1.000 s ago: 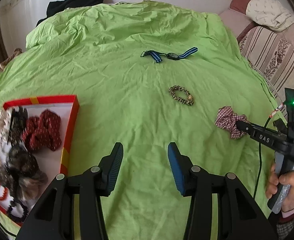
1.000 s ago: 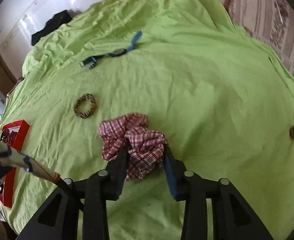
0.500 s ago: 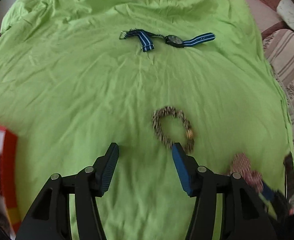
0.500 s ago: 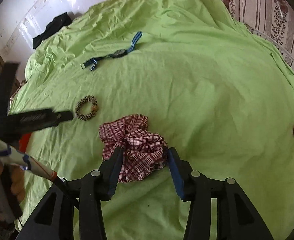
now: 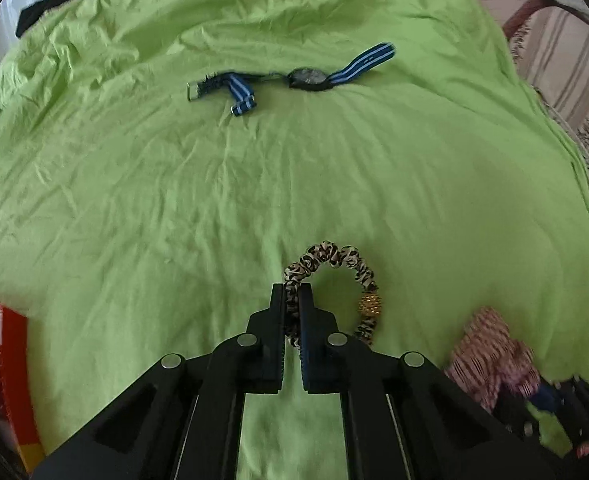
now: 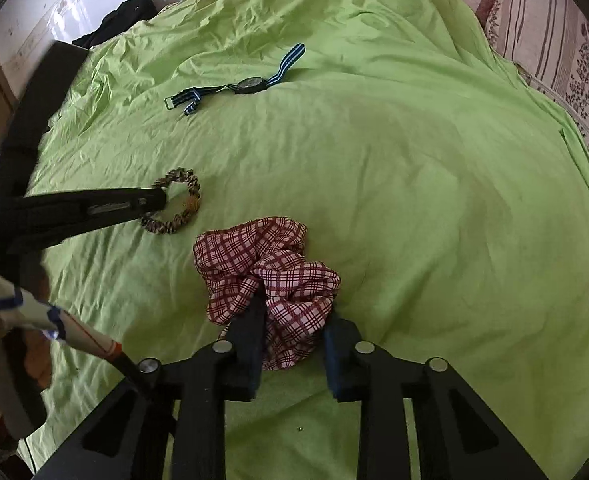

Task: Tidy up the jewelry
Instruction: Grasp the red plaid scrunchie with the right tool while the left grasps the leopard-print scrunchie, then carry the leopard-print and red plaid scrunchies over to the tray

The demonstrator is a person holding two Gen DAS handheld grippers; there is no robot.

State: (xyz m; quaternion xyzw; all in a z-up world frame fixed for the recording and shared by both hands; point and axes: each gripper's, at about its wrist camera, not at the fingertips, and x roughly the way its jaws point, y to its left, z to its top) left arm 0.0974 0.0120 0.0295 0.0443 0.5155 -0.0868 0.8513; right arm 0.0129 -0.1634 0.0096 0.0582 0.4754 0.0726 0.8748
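The left gripper (image 5: 292, 300) has its jaws pinched nearly together on the left side of the leopard-print scrunchie (image 5: 334, 258), with only the thin band of fabric between the two fingers; the rest of the loop, with a gold bead (image 5: 371, 306) on its right side, lies flat on the green bedsheet (image 5: 174, 200). From the right wrist view the same gripper (image 6: 160, 198) reaches in from the left and its tip sits on the near-left edge of that scrunchie (image 6: 186, 200). The right gripper (image 6: 294, 320) has its jaws set partway apart around the red-and-white plaid scrunchie (image 6: 266, 264): the fabric bunches up between the two fingers and touches both, though whether they are squeezing it firmly I cannot tell. The plaid scrunchie rests on the sheet just beside the leopard one, nearer the right gripper, and in the left wrist view it shows blurred at the lower right (image 5: 490, 356). Farther up the bed, well apart from both scrunchies, a watch with a blue striped strap (image 5: 306, 78) lies stretched out. At the lower left edge of the left wrist view, the corner of a red box (image 5: 14, 360) shows, with something dark red inside it.
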